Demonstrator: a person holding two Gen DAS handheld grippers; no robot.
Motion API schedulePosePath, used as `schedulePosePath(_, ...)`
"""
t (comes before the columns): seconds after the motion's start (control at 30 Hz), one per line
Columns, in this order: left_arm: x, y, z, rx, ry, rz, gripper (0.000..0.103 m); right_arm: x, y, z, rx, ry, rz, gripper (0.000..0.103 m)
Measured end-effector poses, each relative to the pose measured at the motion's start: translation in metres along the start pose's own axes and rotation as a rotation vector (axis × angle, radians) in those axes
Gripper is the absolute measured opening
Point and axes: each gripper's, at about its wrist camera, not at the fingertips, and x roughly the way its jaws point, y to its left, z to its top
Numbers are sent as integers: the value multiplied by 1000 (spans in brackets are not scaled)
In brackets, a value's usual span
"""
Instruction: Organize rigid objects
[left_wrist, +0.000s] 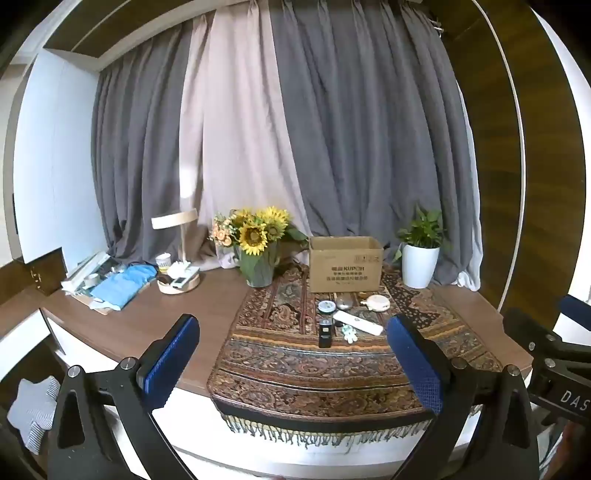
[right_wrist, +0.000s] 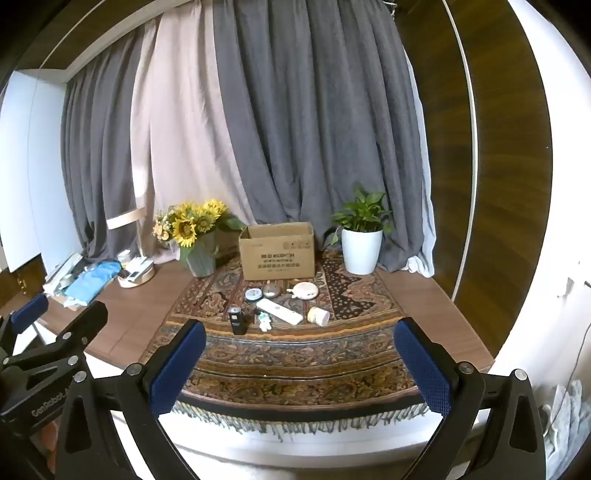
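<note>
Both tools are hanging back off the near edge of the brown wooden counter (right_wrist: 122, 332). The left hand-held gripper (left_wrist: 295, 362) and the right hand-held gripper (right_wrist: 301, 363) are each standing with jaws spread as wide as they go, holding nothing.

The rigid objects are sitting clustered on the patterned fringed rug (right_wrist: 280, 354), just in front of the open brown cardboard box (right_wrist: 277, 254), which is at twelve o'clock from the cluster.

The long white remote-like bar (right_wrist: 279, 312) is lying flat in the middle; it is looking light, stiff and smooth, so pinching across its narrow width near mid-length seems best. At nine o'clock from it, the small black rectangular device (right_wrist: 236, 319) is standing upright and looking likely to tip; gripping its flat sides low down should be steadying. At three o'clock, the cream cylindrical cup-like piece (right_wrist: 318, 316) is lying on its side and may be rolling if nudged. Toward twelve o'clock, the round teal-faced tin (right_wrist: 253, 294), the round grey metallic puck (right_wrist: 271, 290) and the flat white disc (right_wrist: 304, 290) are sitting low, offering little height, so the pads would be needing to close across their rims. A tiny white-and-green trinket (right_wrist: 264, 322) at seven o'clock is too small to judge.
</note>
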Motion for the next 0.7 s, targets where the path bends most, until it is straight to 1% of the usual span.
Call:
schedulePosePath(0.13, 5, 2, 1, -7, 14, -24, 103, 0, 0, -1, -12, 5, -5, 103)
schedulePosePath(0.17, 0, 1, 0, 0, -33, -11, 103, 0, 0, -1, -9, 0, -4, 103)
schedulePosePath(0.23, 2, 1, 0, 4, -22, -10, 103, 0, 0, -1, -9, 0, -5, 103)
schedulePosePath(0.33, -3, 4, 3, 5, -30, -1, 103, -2, 0, 0, -8, -3, -3, 103)
schedulePosePath(0.37, -3, -1, 5, 7, -27, -2, 103, -3, 1, 1, -8, -3, -6, 103)
schedulePosePath(0.53, -1, -2, 12, 10, -23, -7, 103, -3, 4, 2, -7, -7, -8, 103)
schedulePosePath(0.7, -3, 0, 8, 9, -31, -5, 103, -3, 0, 1, -3, -13, -4, 103)
